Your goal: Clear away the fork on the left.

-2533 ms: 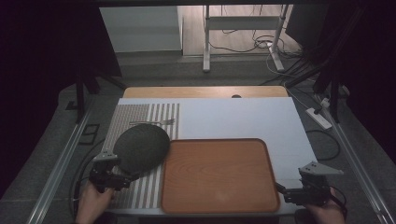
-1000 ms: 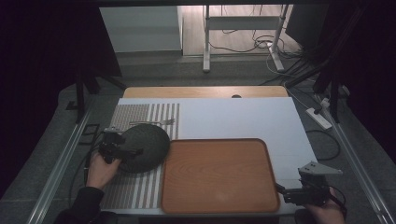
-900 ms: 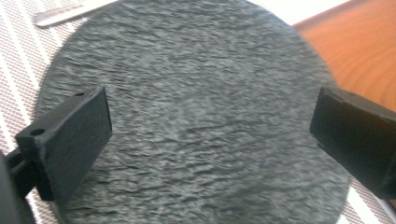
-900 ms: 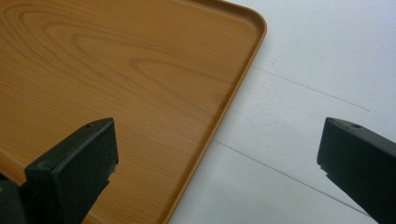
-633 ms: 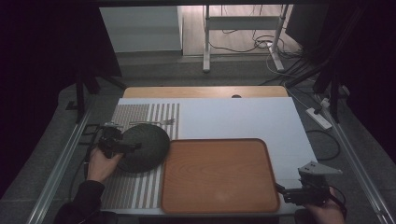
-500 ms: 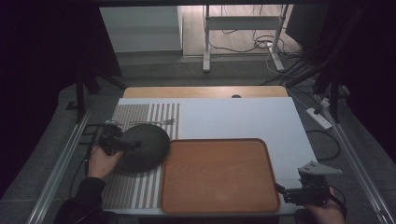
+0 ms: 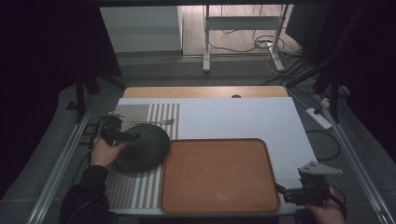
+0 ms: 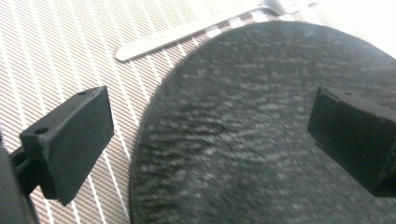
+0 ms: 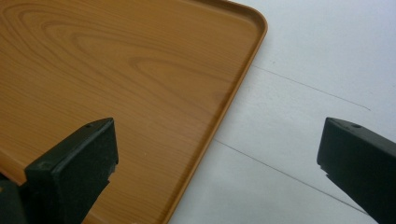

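So the left tongs (image 7: 133,136) are hanging over the left edge of the dark round plate (image 7: 141,146), jaws spread wide and not gripping anything. In the left gripper view the plate (image 8: 275,135) is sitting right between and under the two jaws: one jaw is hovering over the striped placemat (image 8: 56,60) just outside the plate's rim, the other is out over the plate's speckled surface. Can't tell whether either jaw is actually touching it.

Past the jaw tips, a fork (image 8: 196,30) is lying on the placemat just beyond the plate's far edge. In the high view that fork (image 7: 152,122) is sitting just beyond the left tongs, next to the plate's rim.

The right tongs (image 7: 280,189) are waiting well apart from the plate, down at the near right corner of the wooden tray (image 7: 217,175), also wide open and holding nothing. In the right gripper view the tray's (image 9: 116,70) rounded corner is lying between the jaws, with the white table (image 9: 303,93) cover on the other side of it. The plate is resting just off the tray's left edge, on the side facing away from the right tongs.
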`<move>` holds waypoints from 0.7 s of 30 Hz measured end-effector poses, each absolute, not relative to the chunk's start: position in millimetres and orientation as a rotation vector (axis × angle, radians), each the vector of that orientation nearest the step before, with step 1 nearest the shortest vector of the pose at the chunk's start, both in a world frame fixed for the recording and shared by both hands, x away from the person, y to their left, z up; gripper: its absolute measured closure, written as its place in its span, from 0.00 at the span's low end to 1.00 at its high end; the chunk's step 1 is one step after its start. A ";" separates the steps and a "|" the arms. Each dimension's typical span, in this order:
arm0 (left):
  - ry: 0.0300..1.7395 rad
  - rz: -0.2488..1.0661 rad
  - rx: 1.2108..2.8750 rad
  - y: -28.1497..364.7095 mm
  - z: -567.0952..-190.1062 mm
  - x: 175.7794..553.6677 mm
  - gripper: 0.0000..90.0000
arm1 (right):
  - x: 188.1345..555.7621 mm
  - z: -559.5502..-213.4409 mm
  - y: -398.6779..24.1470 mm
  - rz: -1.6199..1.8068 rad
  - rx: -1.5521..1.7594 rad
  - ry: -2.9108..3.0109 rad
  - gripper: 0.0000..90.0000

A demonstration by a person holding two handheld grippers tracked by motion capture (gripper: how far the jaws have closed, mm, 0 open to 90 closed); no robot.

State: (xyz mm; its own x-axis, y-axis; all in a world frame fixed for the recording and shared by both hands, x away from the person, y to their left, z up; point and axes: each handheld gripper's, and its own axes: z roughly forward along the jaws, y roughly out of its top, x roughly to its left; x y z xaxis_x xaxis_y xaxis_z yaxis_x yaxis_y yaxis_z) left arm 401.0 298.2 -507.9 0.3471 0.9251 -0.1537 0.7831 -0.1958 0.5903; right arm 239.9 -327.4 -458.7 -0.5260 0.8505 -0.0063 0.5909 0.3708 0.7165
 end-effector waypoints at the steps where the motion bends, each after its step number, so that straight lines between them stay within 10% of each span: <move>1: 1.484 0.315 2.029 298.2 -507.9 401.0 0.01 | 239.9 -458.7 -327.4 0.950 1.256 2.261 0.00; 21: 1.543 0.325 2.023 300.7 -514.0 451.0 0.00 | 240.0 -458.7 -327.6 0.952 1.258 2.262 0.00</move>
State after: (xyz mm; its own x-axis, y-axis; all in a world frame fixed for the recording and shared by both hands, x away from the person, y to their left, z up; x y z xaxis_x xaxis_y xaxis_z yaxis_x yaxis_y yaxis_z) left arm 451.0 300.7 -514.0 0.3053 0.9412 -0.1447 0.8031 -0.1728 0.5703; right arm 240.0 -327.6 -458.7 -0.5263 0.8503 -0.0037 0.5918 0.3695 0.7164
